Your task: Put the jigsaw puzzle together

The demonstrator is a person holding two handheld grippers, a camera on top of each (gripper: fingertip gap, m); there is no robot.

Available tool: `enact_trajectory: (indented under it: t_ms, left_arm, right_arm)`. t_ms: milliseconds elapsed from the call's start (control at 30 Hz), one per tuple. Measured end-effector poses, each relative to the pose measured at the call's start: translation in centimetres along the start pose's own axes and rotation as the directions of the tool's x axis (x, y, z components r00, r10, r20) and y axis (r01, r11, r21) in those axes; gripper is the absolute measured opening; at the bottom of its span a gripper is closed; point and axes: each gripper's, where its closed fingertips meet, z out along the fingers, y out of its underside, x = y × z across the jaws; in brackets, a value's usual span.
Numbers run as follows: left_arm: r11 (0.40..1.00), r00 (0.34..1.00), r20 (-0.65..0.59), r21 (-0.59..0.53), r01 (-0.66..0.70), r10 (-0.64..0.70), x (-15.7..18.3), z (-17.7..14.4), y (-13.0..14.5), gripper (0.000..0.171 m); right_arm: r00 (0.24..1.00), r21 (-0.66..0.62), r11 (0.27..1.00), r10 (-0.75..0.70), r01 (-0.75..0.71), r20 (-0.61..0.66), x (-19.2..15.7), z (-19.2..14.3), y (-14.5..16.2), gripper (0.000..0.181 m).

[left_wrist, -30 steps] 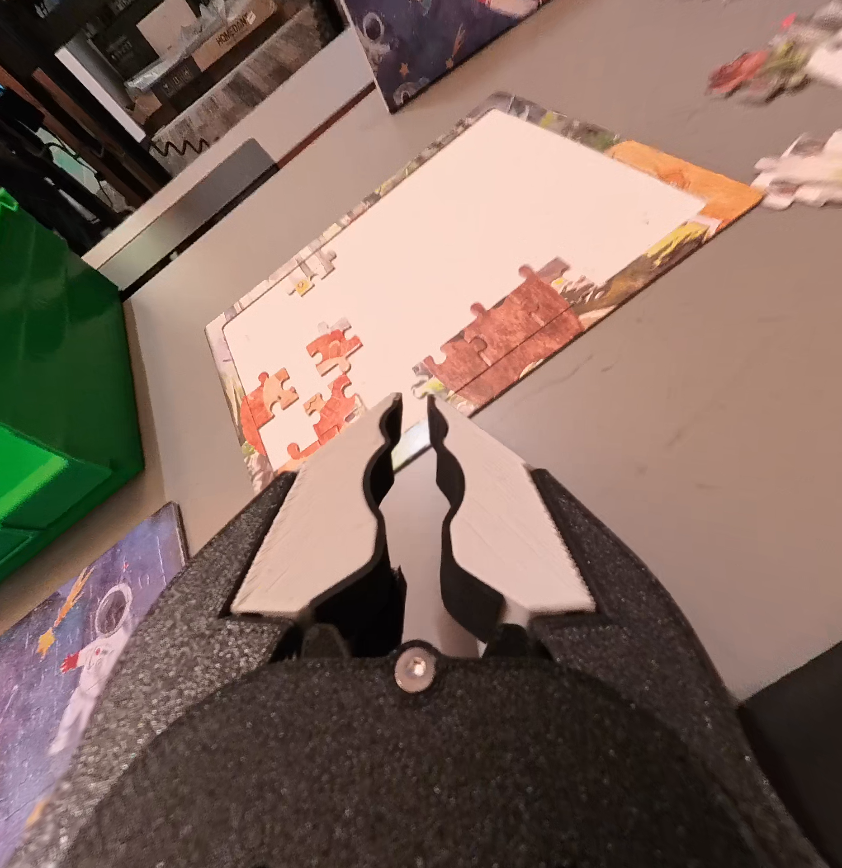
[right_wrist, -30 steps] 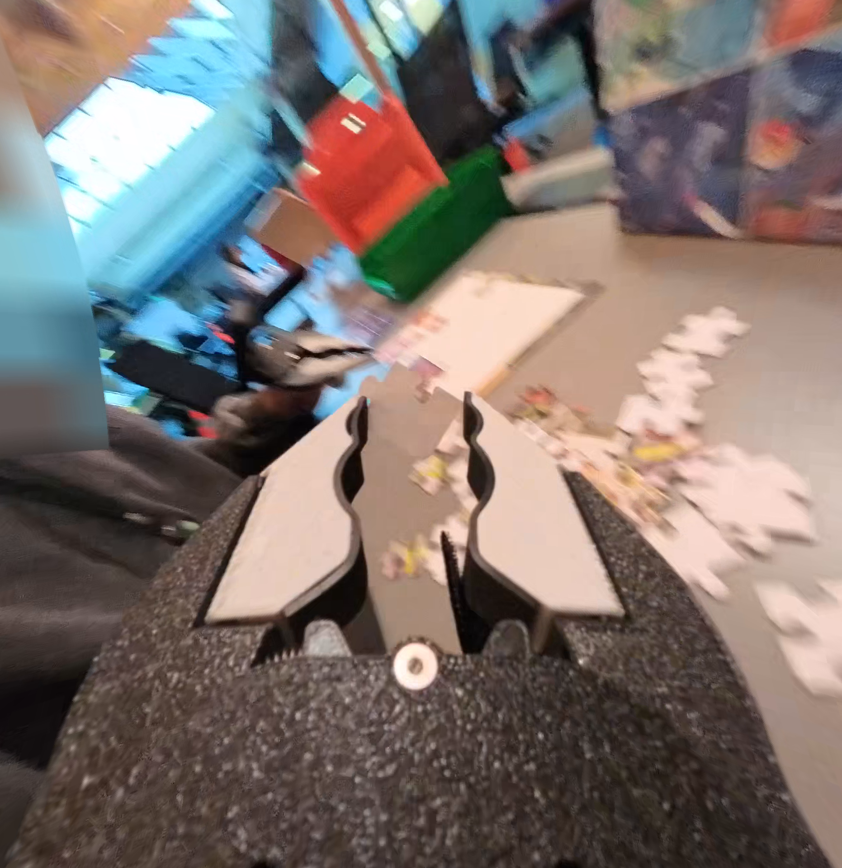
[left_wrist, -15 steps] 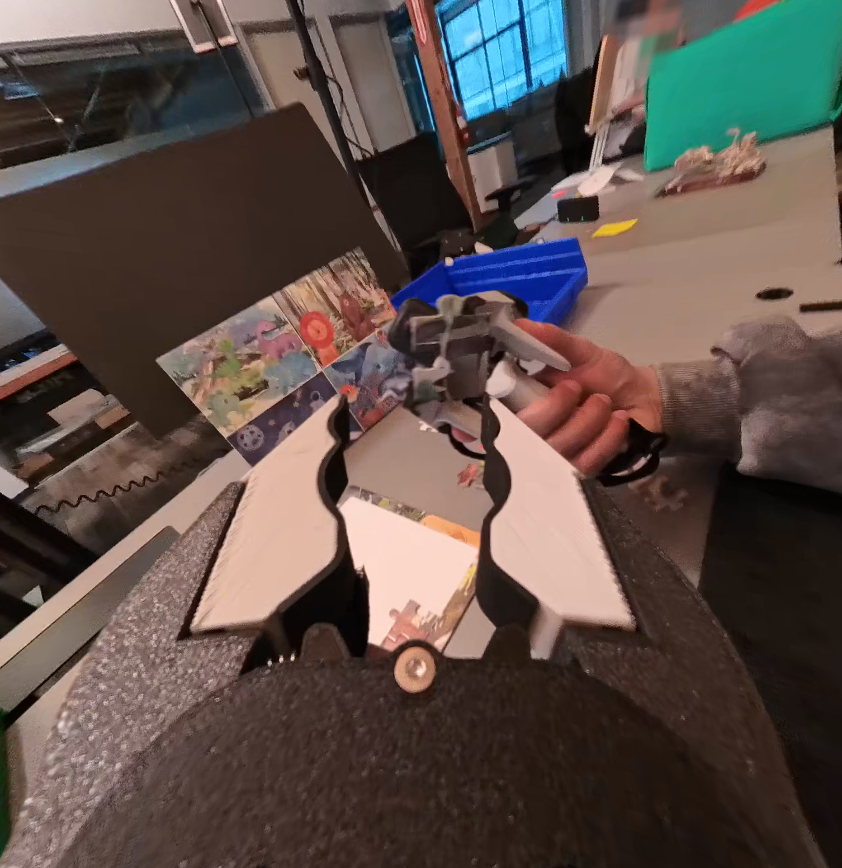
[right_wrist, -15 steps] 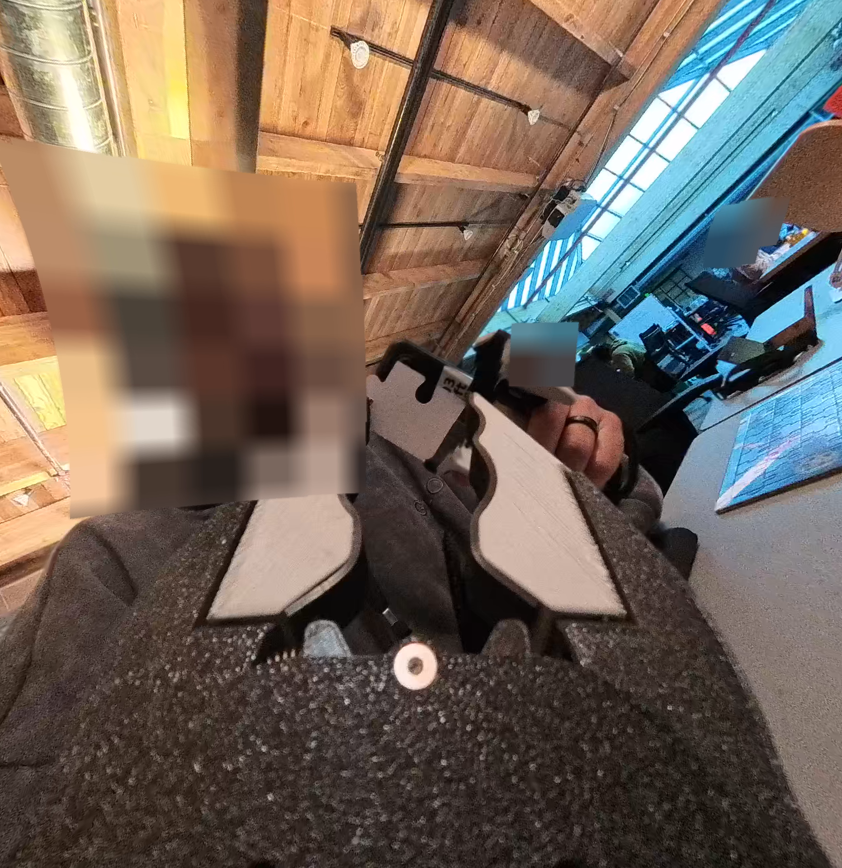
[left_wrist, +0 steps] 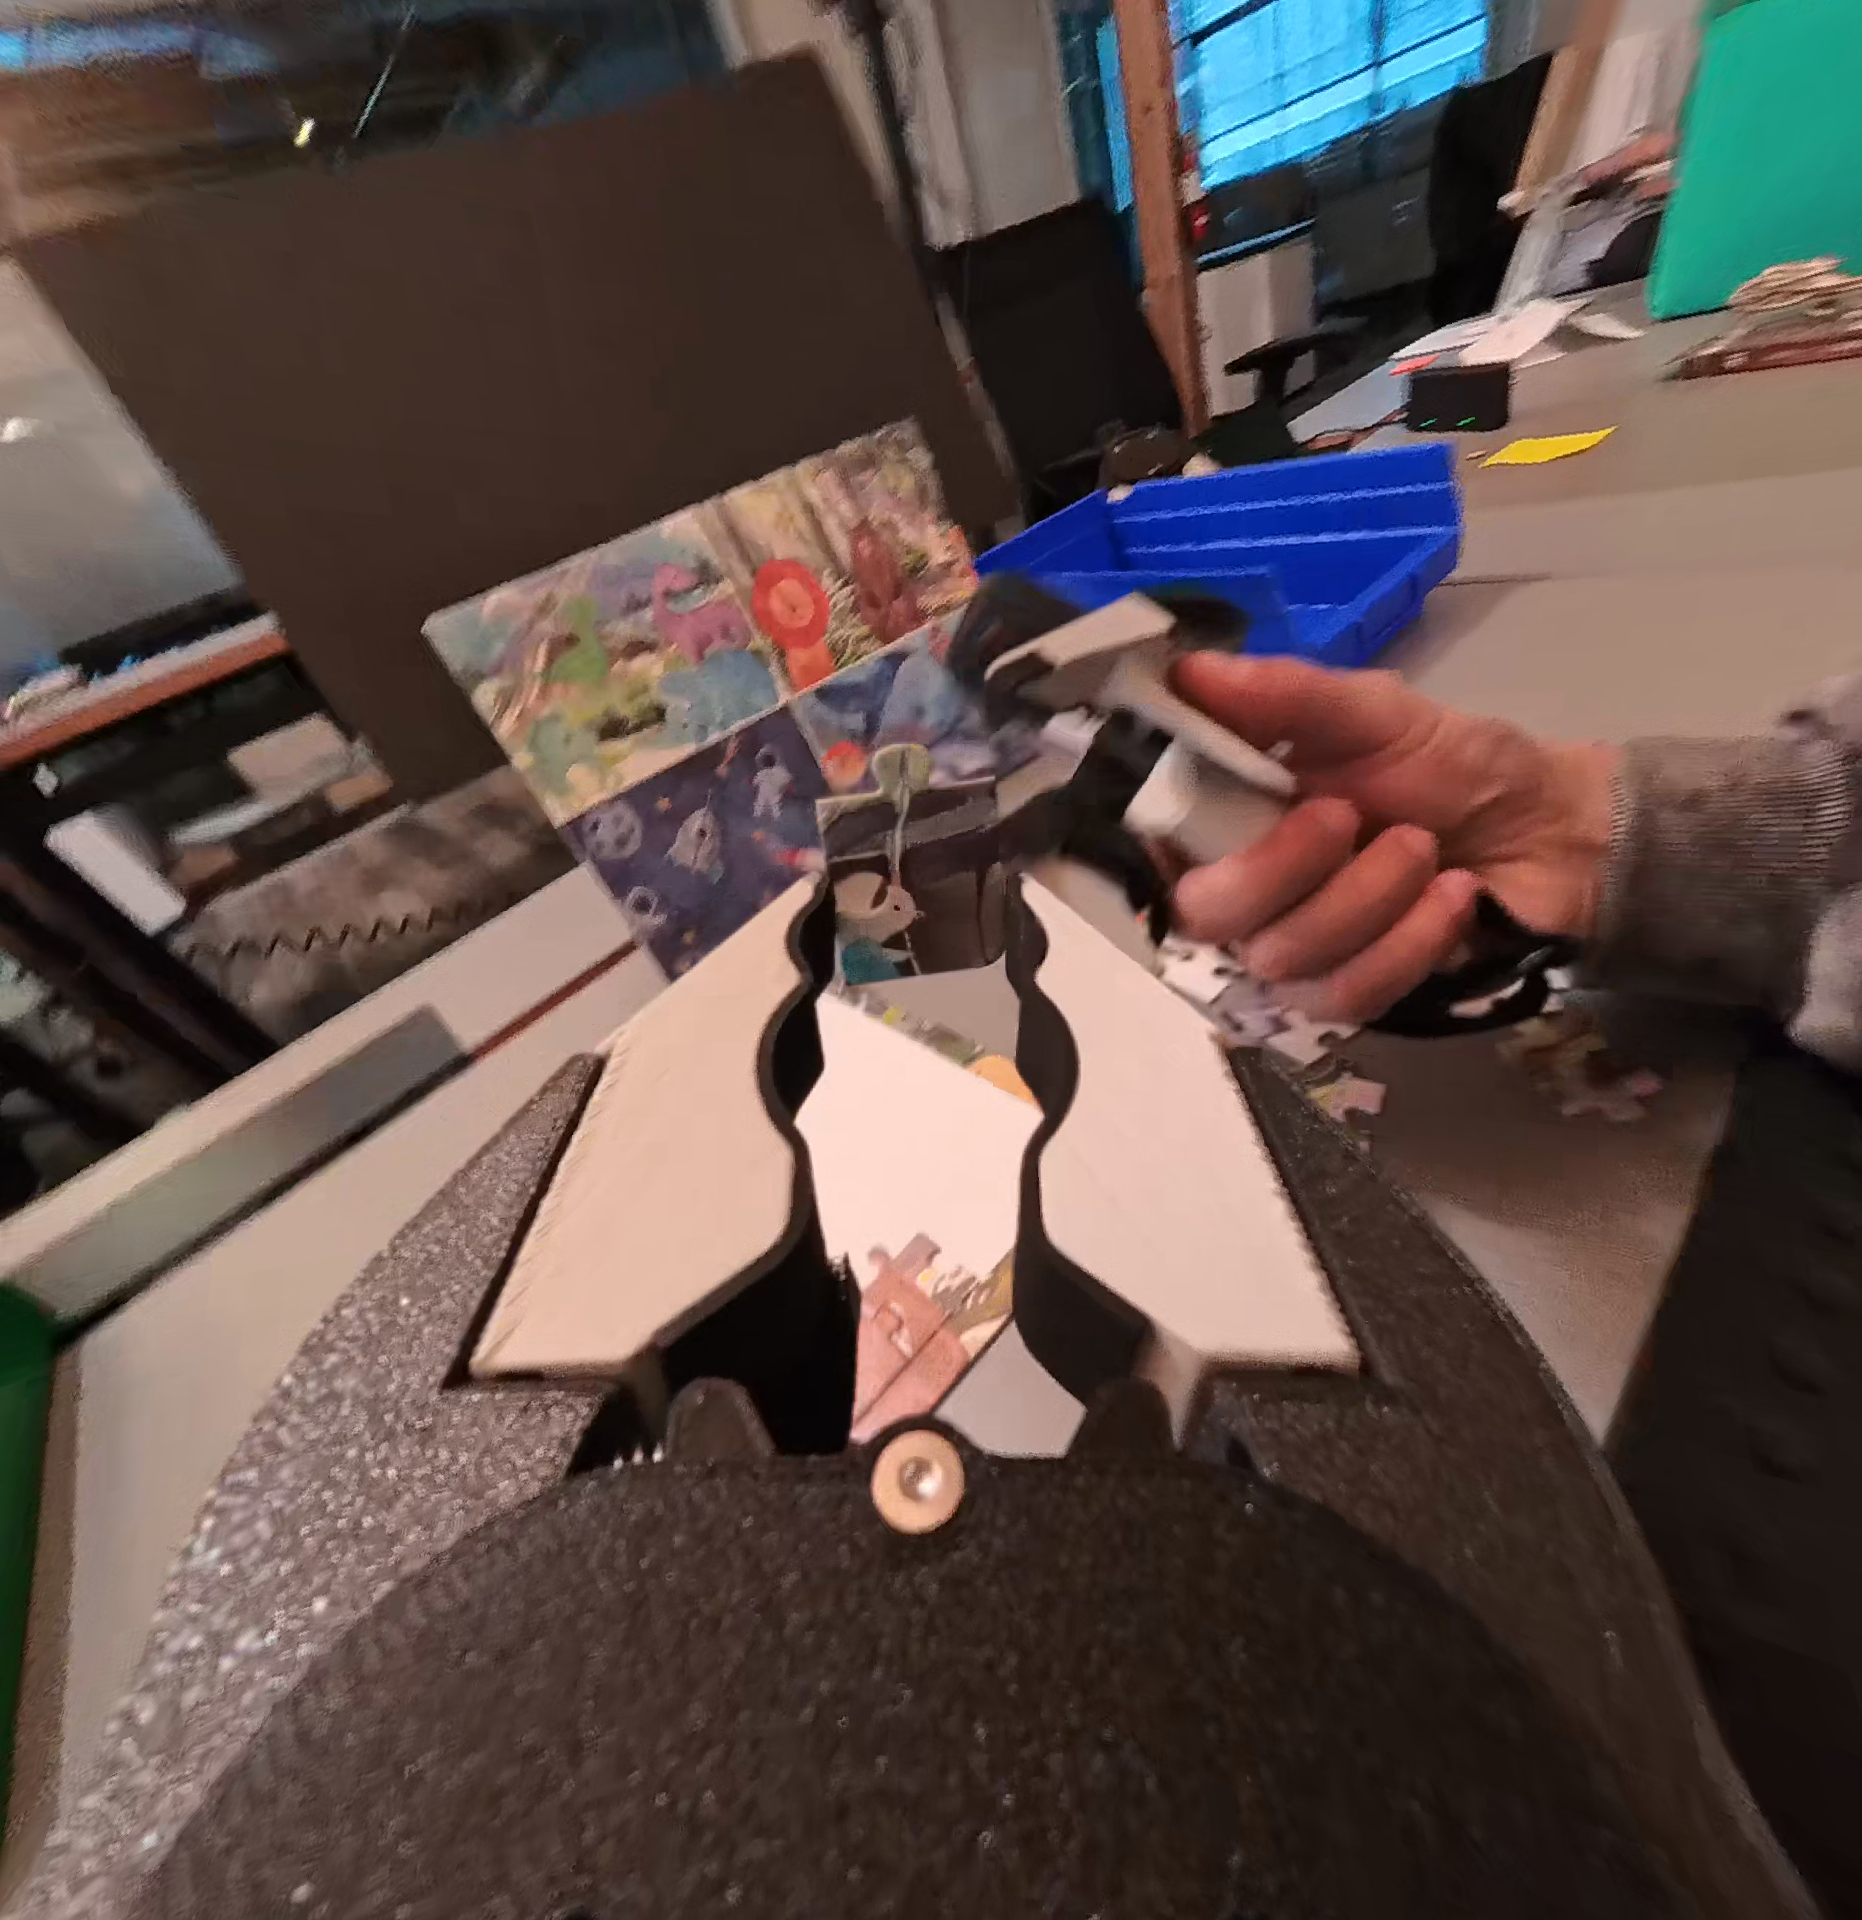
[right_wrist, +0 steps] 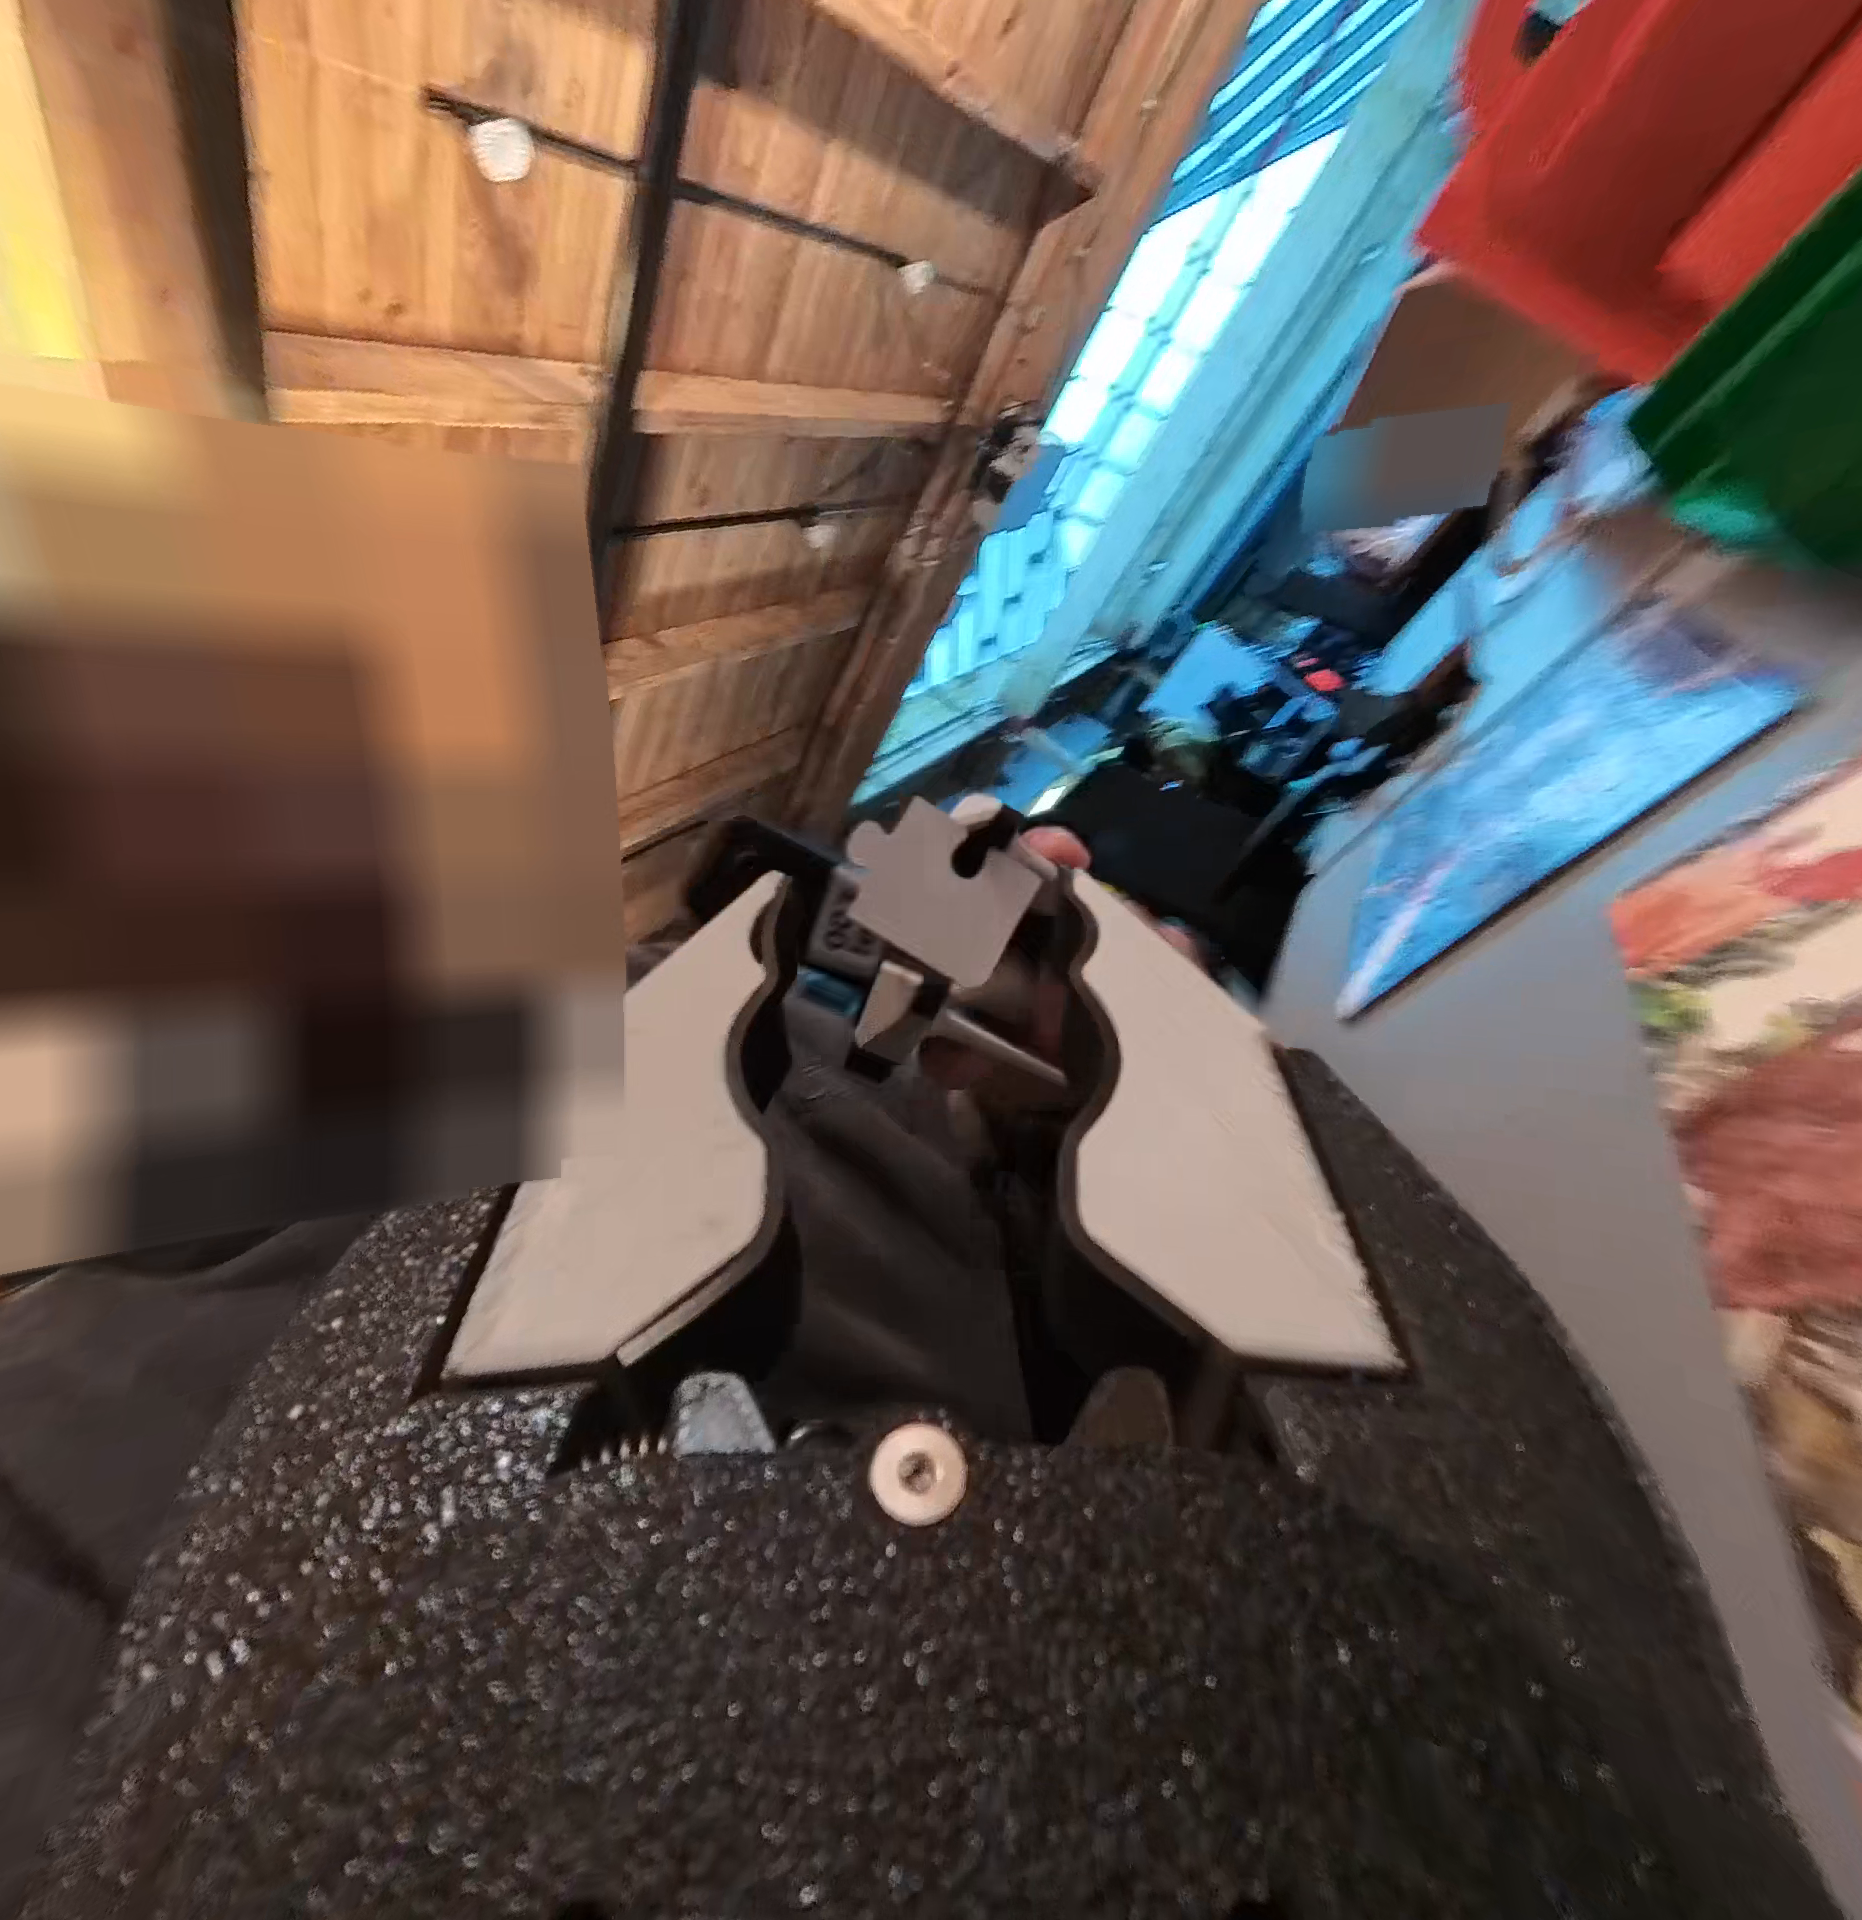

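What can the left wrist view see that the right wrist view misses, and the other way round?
Left wrist view only: the white puzzle board, the picture-covered cardboard box, the blue plastic bin, a hand, and the piece's printed side.

Right wrist view only: the wooden plank ceiling, the red plastic bin, the green plastic bin, and the piece's plain grey back.

Both: one small jigsaw piece raised before the camera, and the grey table.

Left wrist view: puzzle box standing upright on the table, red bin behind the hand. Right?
Not quite. The bin is blue, not red, as the left wrist view shows. The rest holds: the puzzle box stands upright on the table, and the bin sits behind the hand.
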Motion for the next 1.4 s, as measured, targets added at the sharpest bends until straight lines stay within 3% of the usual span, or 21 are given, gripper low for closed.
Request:
enact_trajectory:
  t_ms: [33, 133, 267, 367, 433, 533, 600, 667, 800, 900, 967, 1067, 1200, 1400]
  left_arm:
    - [0.999, 0.999, 0.032, -0.037, 0.033, -0.032, -0.8, 0.1, 0.9, 0.032]
    - [0.953, 0.979, 0.086, -0.227, 0.202, -0.188, -3.4, 1.0, 5.4, 0.032]
    - [0.787, 0.909, 0.139, -0.461, 0.411, -0.393, -6.5, 3.5, 10.5, 0.032]
    - [0.662, 0.859, 0.164, -0.573, 0.483, -0.485, -7.9, 7.0, 12.7, 0.032]
    - [0.612, 0.854, 0.201, -0.620, 0.491, -0.480, -9.0, 9.5, 14.4, 0.032]
    - [0.574, 0.900, 0.268, -0.699, 0.427, -0.344, -10.9, 11.7, 17.9, 0.032]
    - [0.532, 0.895, 0.264, -0.730, 0.429, -0.359, -10.0, 12.4, 19.0, 0.032]
    - [0.518, 0.895, 0.270, -0.740, 0.429, -0.355, -9.2, 12.7, 19.4, 0.032]
    - [0.530, 0.895, 0.301, -0.726, 0.438, -0.329, -8.9, 12.4, 19.2, 0.053]
    - [0.574, 0.886, 0.270, -0.682, 0.453, -0.377, -9.4, 11.9, 17.7, 0.039]
    - [0.610, 0.890, 0.240, -0.657, 0.443, -0.387, -10.2, 11.5, 16.9, 0.015]
    - [0.599, 0.915, 0.244, -0.696, 0.395, -0.320, -11.4, 10.9, 18.4, 0.000]
    - [0.571, 0.935, 0.206, -0.747, 0.341, -0.289, -10.5, 11.0, 19.9, 0.000]
    - [0.552, 0.916, 0.189, -0.748, 0.368, -0.354, -8.6, 11.5, 19.7, 0.000]
  right_arm:
    - [0.995, 0.016, 0.999, -0.039, 0.041, -0.091, 0.8, -0.9, -1.0, 0.050]
    - [0.921, -0.018, 0.982, -0.181, 0.186, -0.346, 2.6, -4.2, -3.5, 0.047]
    - [0.764, -0.103, 0.943, -0.318, 0.317, -0.561, 4.4, -8.2, -5.5, 0.043]
    - [0.677, -0.065, 0.927, -0.317, 0.371, -0.664, 5.3, -11.1, -6.3, 0.041]
    - [0.651, -0.031, 0.914, -0.311, 0.404, -0.693, 4.6, -12.1, -6.7, 0.042]
    - [0.569, -0.053, 0.886, -0.341, 0.461, -0.748, 4.2, -13.3, -7.0, 0.039]
    - [0.587, -0.027, 0.879, -0.341, 0.476, -0.734, 3.5, -13.3, -7.3, 0.036]
    - [0.630, 0.025, 0.887, -0.308, 0.462, -0.713, 3.1, -13.5, -7.7, 0.037]
    - [0.689, 0.093, 0.897, -0.261, 0.432, -0.676, 2.5, -13.7, -8.0, 0.037]
    - [0.682, 0.077, 0.901, -0.265, 0.427, -0.681, 2.7, -13.6, -7.8, 0.038]
    - [0.673, 0.064, 0.903, -0.267, 0.424, -0.689, 2.9, -13.6, -7.6, 0.037]
    - [0.674, 0.063, 0.908, -0.261, 0.415, -0.691, 3.2, -13.6, -7.5, 0.037]
    - [0.674, 0.065, 0.912, -0.250, 0.405, -0.695, 3.4, -13.8, -7.5, 0.036]
    - [0.689, 0.070, 0.917, -0.243, 0.392, -0.683, 3.4, -13.6, -7.4, 0.036]
